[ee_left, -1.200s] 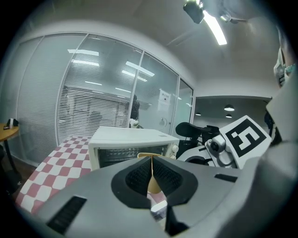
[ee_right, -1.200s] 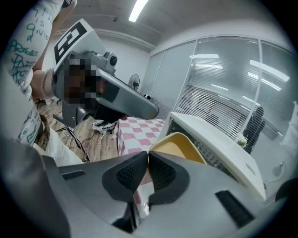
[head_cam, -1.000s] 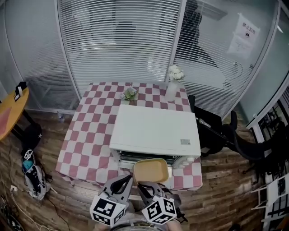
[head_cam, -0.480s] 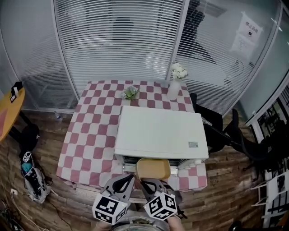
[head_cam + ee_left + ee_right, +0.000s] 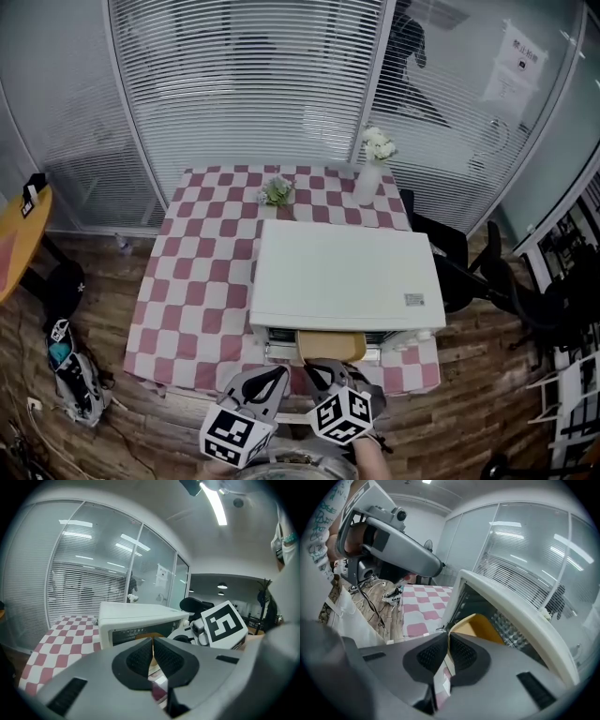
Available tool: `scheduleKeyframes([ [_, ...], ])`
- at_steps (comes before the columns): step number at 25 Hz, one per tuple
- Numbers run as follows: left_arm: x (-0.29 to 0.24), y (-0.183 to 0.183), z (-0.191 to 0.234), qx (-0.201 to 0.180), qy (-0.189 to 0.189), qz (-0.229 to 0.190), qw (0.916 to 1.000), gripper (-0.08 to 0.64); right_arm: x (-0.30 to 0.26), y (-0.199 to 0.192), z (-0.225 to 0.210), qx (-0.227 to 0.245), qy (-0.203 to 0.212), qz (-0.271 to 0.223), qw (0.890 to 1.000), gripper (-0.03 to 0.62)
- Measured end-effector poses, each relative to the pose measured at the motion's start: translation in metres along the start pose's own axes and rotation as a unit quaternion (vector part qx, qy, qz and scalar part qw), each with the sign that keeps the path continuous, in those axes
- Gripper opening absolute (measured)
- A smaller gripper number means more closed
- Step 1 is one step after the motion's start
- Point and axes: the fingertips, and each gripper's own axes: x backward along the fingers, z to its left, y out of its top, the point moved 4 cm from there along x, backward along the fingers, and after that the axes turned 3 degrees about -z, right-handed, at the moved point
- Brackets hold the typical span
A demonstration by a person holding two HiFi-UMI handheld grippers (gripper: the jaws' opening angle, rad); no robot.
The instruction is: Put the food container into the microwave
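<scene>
A white microwave (image 5: pixel 342 277) stands on the checkered table (image 5: pixel 197 281) with its front opening toward me. The yellow food container (image 5: pixel 331 345) sits partly inside that opening, with only its near part showing below the microwave's top. My right gripper (image 5: pixel 317 368) is shut on the container's near rim (image 5: pixel 476 625), with the microwave cavity (image 5: pixel 511 606) just beyond. My left gripper (image 5: pixel 278 372) is beside it, jaws closed on a pale edge of the container (image 5: pixel 147 636). The microwave front (image 5: pixel 140 616) fills the left gripper view.
A white vase of flowers (image 5: pixel 373 173) and a small plant (image 5: pixel 275 192) stand at the table's far edge. A black chair (image 5: pixel 450 262) is right of the table. A bag (image 5: pixel 70 361) lies on the wooden floor at left, near a round orange table (image 5: pixel 14 234).
Both grippers have moved forward and down with the container. More of it now lies under the microwave's top than before.
</scene>
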Motion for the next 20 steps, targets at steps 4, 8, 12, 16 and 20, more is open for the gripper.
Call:
scheduleKeyframes([
  [4,-0.003,0.001,0.003,0.004,0.015,-0.001,0.9999,0.017,-0.006,-0.006,-0.011,0.005,0.001,0.005,1.0,0.009],
  [8,-0.008,-0.002,-0.001,0.013,0.026,0.001,0.9996,0.017,-0.011,-0.012,-0.02,0.008,0.006,0.007,1.0,0.009],
  [12,-0.009,-0.004,-0.001,0.02,0.034,0.005,0.9992,0.017,-0.017,-0.016,-0.026,0.007,0.007,0.008,1.0,0.009],
  [16,-0.01,-0.008,0.002,0.02,0.041,0.009,0.9989,0.017,-0.027,-0.019,-0.033,0.011,0.007,0.01,1.0,0.009],
  [20,-0.009,-0.009,0.004,0.023,0.044,0.013,0.9987,0.017,-0.035,-0.02,-0.039,0.014,0.001,0.014,1.0,0.009],
])
